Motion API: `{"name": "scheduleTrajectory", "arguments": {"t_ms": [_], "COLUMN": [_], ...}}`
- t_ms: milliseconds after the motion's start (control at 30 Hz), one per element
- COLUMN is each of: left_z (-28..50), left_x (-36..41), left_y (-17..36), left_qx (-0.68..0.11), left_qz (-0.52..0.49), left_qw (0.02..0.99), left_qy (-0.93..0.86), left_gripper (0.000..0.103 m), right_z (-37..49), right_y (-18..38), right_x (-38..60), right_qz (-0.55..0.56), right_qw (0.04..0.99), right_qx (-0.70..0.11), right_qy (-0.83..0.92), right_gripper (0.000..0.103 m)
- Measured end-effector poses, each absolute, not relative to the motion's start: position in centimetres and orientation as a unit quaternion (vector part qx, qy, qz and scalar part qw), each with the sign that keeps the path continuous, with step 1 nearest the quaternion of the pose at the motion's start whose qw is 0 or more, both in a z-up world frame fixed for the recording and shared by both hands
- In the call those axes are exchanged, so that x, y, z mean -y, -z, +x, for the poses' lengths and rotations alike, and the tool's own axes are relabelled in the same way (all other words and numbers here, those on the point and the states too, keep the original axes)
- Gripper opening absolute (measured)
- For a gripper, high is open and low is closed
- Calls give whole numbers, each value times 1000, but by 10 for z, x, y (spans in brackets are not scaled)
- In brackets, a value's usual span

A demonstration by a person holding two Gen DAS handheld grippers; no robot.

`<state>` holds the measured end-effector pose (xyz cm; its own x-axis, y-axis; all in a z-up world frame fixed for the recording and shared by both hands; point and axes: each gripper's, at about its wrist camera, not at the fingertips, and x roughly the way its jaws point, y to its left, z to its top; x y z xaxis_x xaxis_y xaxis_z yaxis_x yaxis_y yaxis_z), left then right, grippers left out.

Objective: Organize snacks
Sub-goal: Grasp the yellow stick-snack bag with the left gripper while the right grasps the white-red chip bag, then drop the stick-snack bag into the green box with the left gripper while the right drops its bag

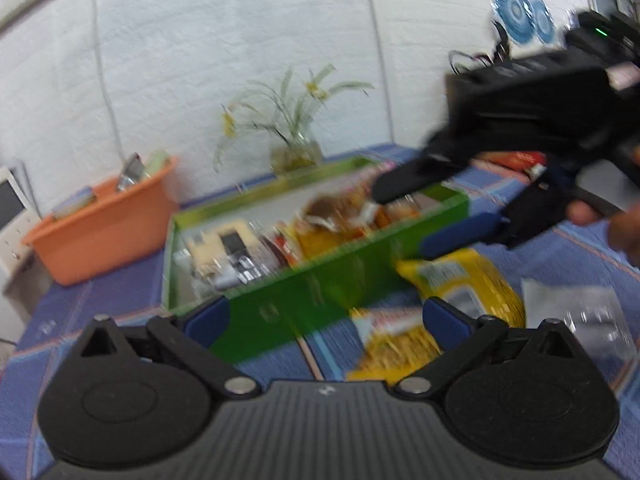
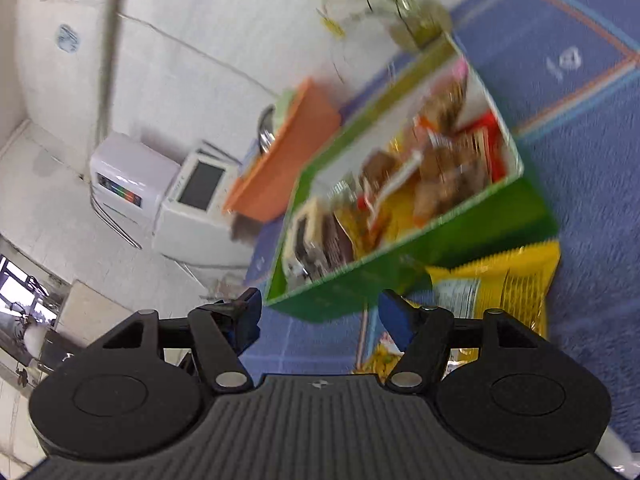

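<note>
Nearest the left wrist camera, the left gripper (image 1: pixel 326 316) has its two blue-padded fingers spread wide with nothing between them. Just beyond the fingers stands a green box (image 1: pixel 280 300), its near wall facing the camera; inside it, blurred snack packets (image 1: pixel 320 224) lie packed side by side. To the right of the box, on the blue tablecloth (image 1: pixel 580 256), lies a yellow snack bag (image 1: pixel 472 284), one corner close against the box wall, and a second yellow packet (image 1: pixel 392 340) lies nearer the camera, beside the right finger. A clear wrapper (image 1: pixel 580 316) sits further right on the cloth. Above the box's right end hangs the right gripper (image 1: pixel 416 216), its fingers apart and empty, one over the box's contents and the other outside the near wall above the yellow bag. Behind the box stand an orange tub (image 1: pixel 104 232) to the left and a glass vase of greenery (image 1: pixel 296 148) against the white wall.

From the right wrist camera, tilted steeply, the right gripper (image 2: pixel 320 316) shows its blue pads parted, gripping nothing. Ahead lies the green box (image 2: pixel 400 276), its corner just beyond the fingers, with the snack packets (image 2: pixel 420 184) inside. The yellow snack bag (image 2: pixel 508 284) lies against the box's near wall, behind the right finger. The orange tub (image 2: pixel 288 160) and the vase (image 2: pixel 420 24) sit past the box, and a white appliance (image 2: pixel 184 200) stands off the table's edge
</note>
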<state>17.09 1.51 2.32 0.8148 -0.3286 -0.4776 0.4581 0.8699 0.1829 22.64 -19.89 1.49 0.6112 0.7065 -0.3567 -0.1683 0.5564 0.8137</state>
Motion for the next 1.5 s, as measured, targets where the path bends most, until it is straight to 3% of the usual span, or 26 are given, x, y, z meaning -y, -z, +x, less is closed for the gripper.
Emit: {"name": "scheduleTrajectory", "arguments": {"t_ms": [167,333,533,600,667,733,833,1033,1233,1500], "left_z": [188,199,195,194,194,191,187,166,146,180], "left_x": [-6,-3,-4,-5,-6,-5,-4,-24,-33,-31], "left_y": [-1,23,21,20,19,17,15,-1,-37,-82], "left_qx": [-247,-296,-292,-290,-289,-289,-290,-279,-218,-159], "left_qz": [119,91,92,90,85,88,91,57,62,68], "left_qw": [935,912,911,912,911,909,909,913,933,952], "left_qy": [223,269,277,277,283,288,285,290,281,252], "left_gripper": [97,86,79,74,59,53,47,47,47,47], "right_z": [238,239,239,235,231,225,215,195,171,197], "right_y": [-8,-21,-21,-21,-20,-20,-21,-24,-55,-94], "right_x": [169,139,108,102,99,99,102,120,119,114], "right_qz": [335,174,59,49,44,52,64,97,82,42], "right_qw": [815,888,885,882,879,878,878,880,908,938], "right_qx": [-404,-392,-433,-435,-433,-428,-419,-381,-292,-185], "right_qy": [-246,-162,-163,-175,-195,-209,-223,-266,-288,-290], "right_gripper": [103,103,103,103,103,78,58,44,43,43]}}
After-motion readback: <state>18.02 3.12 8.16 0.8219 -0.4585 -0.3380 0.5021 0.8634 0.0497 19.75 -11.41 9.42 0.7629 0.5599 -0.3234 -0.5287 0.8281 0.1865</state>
